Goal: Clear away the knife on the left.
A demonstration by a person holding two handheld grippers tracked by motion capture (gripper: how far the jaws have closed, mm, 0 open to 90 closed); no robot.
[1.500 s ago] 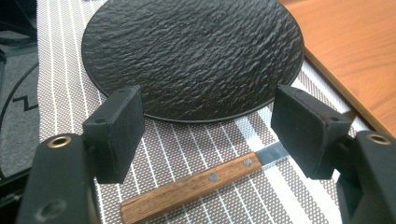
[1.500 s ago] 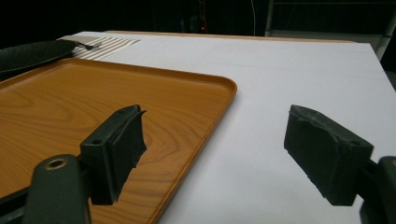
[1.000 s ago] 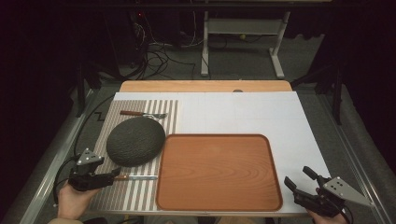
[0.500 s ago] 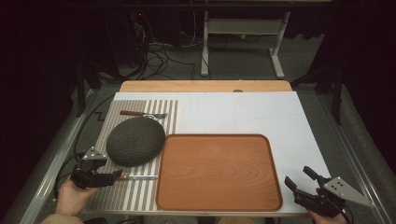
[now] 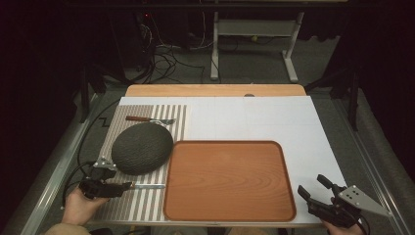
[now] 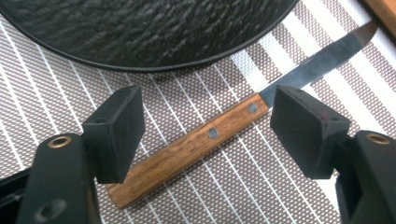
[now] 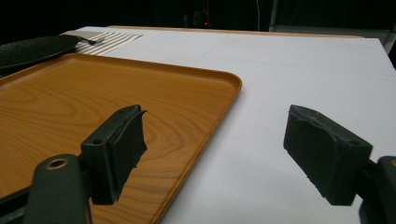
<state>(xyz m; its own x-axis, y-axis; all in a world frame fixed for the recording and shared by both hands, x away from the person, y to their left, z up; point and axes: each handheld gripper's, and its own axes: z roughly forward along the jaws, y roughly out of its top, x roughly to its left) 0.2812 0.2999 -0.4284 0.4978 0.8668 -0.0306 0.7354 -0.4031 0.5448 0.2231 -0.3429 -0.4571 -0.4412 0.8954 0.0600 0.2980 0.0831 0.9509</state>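
A knife with a wooden handle (image 6: 196, 147) lies on the striped placemat (image 6: 289, 186), its blade (image 5: 149, 186) pointing toward the tray. My left gripper (image 6: 208, 126) is open, one jaw on each side of the handle, neither pad touching it. In the high view that left gripper (image 5: 128, 185) sits at the mat's near left, just in front of the dark round plate (image 5: 142, 148). Off the tray's near right corner, my right gripper (image 5: 313, 185) is open over the white table top with nothing between its jaws (image 7: 215, 149).
A wooden tray (image 5: 230, 178) lies bare in the middle front. A fork with a wooden handle (image 5: 149, 120) rests on the mat behind the plate. White sheet (image 5: 274, 117) covers the table to the back and right. The table's front edge is close to both hands.
The left gripper has shifted slightly at the knife handle, staying low over the mat. The right gripper has barely moved.
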